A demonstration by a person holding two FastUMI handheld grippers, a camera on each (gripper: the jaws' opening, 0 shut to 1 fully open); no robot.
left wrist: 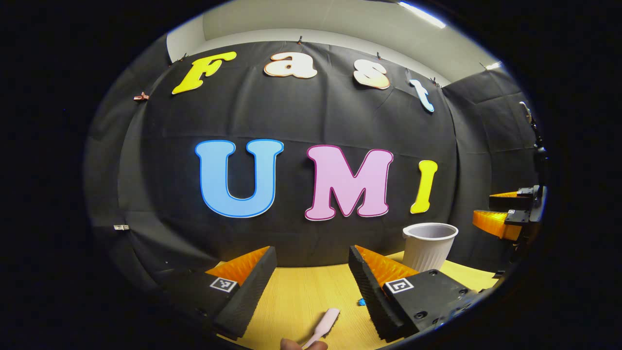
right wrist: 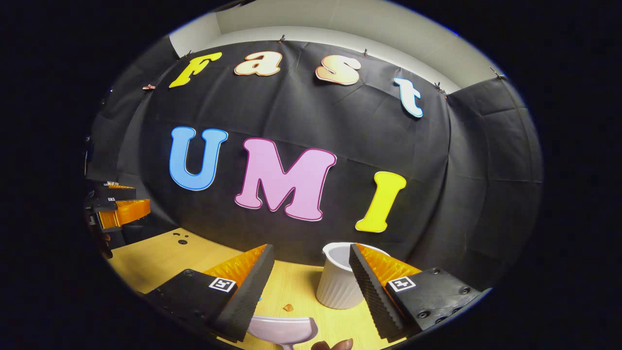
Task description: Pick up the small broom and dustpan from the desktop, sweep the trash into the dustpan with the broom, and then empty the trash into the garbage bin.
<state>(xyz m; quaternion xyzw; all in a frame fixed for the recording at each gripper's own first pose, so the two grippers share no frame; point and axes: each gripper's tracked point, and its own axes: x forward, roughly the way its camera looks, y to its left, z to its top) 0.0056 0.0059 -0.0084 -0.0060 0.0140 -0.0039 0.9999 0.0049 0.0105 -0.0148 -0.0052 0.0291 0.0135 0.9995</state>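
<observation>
Both tongs poised above the desk, nothing picked up yet

My left gripper [left wrist: 312, 272] hangs with its fingers spread wide and empty; just below the gap the small broom [left wrist: 324, 326] lies on the desktop [left wrist: 301, 291], with a blue scrap of trash [left wrist: 361, 302] near my inner finger. My right gripper [right wrist: 311, 272] is likewise spread and empty, the dustpan [right wrist: 284, 329] lying under it, a brown crumb [right wrist: 288, 307] beyond its lip and the white garbage bin [right wrist: 337, 287] standing just behind. The risks I see: the broom lies slanted across my fingers' line, so closing carelessly may pinch only its end and let it swivel; and lowering the right tongs could clip the bin and tip it.
</observation>
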